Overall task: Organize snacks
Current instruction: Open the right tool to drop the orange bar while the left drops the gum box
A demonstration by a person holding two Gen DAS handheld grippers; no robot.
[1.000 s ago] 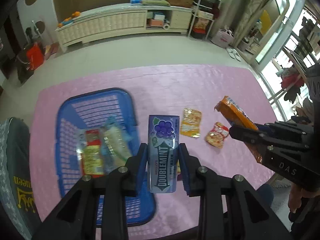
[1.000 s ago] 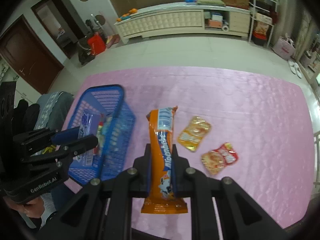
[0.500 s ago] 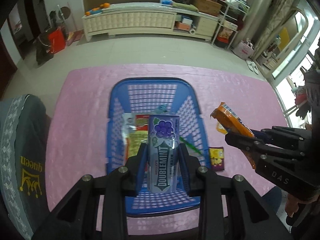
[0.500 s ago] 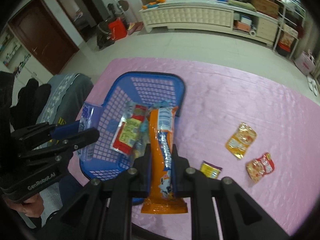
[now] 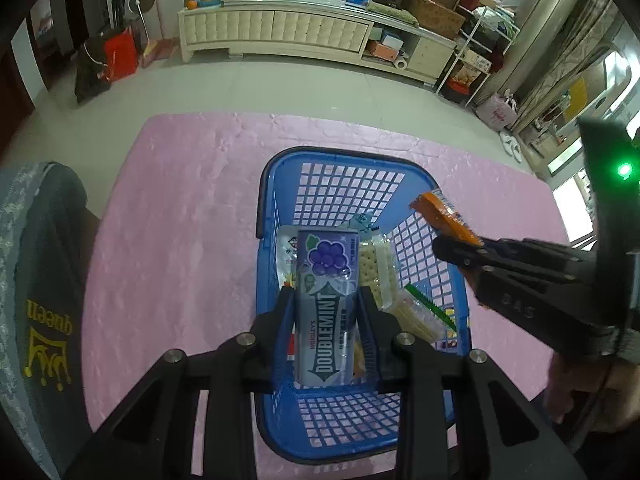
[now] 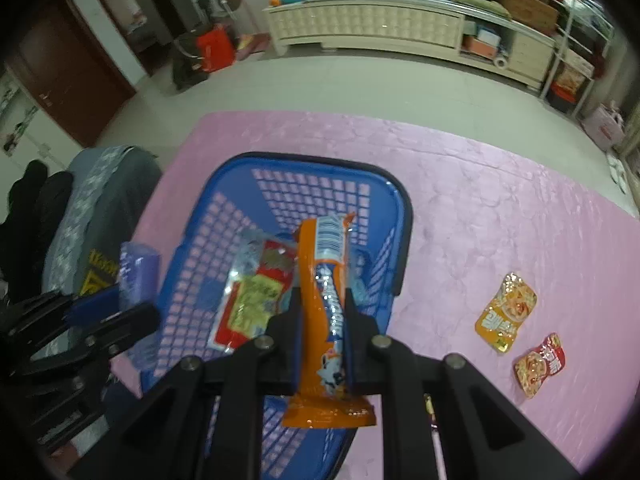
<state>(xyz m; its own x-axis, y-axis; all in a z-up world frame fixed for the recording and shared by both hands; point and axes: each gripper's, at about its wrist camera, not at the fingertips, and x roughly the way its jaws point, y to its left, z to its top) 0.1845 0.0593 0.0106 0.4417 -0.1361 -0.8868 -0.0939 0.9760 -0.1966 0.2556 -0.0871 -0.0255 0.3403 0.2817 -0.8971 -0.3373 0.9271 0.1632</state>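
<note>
Inside blue basket (image 5: 280,184), cracker packs (image 5: 380,276), red packet (image 6: 248,300)

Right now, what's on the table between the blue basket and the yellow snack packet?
Nothing: in the right wrist view, only bare pink tablecloth separates the blue basket from the yellow snack packet.

The basket (image 6: 402,216) stands on the table (image 6: 500,184), left of centre in the right wrist view. Several packets (image 6: 250,300) lie inside it. Two sachets (image 6: 506,312) lie on the table, well to the basket's right, just beside each other.
</note>
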